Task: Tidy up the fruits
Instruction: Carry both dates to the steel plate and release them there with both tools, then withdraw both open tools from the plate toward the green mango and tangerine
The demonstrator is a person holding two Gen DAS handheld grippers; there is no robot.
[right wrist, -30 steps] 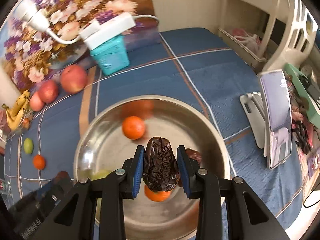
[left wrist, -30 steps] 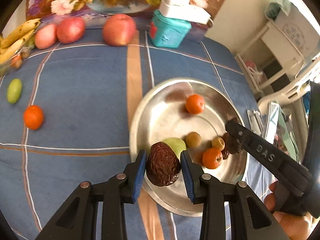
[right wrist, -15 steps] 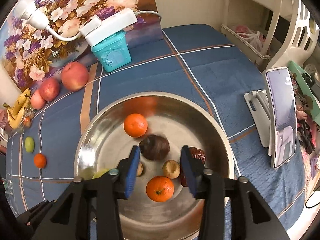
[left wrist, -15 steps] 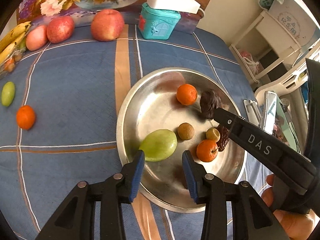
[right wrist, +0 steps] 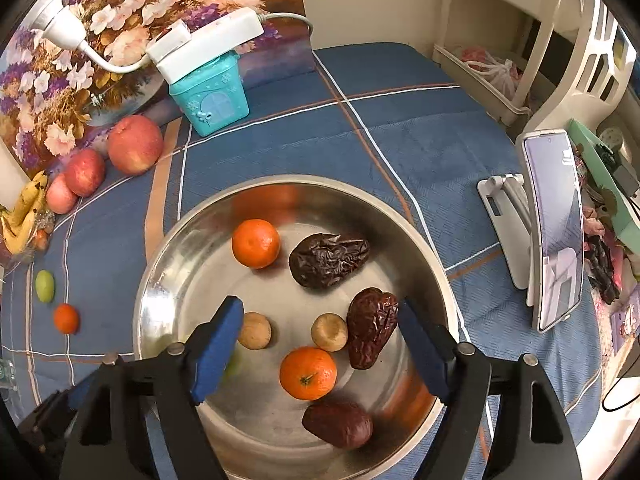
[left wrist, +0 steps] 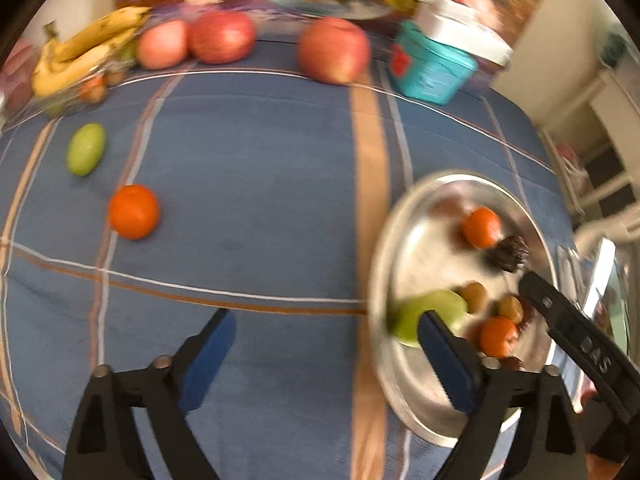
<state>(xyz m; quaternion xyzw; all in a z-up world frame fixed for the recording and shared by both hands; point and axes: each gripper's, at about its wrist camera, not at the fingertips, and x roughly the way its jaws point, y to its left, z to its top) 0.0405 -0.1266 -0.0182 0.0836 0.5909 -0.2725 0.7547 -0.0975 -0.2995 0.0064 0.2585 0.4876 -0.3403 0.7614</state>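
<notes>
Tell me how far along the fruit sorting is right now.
Well along, not finished. The steel bowl already holds two tangerines, three wrinkled dates, two small brown fruits and a green fruit. Nothing is in hand: the left gripper and right gripper are both open and empty. Still out on the cloth: an orange tangerine and a small green fruit.

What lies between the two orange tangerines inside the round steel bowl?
In the right wrist view, only bare steel bowl floor lies between the far tangerine and near tangerine.
</notes>
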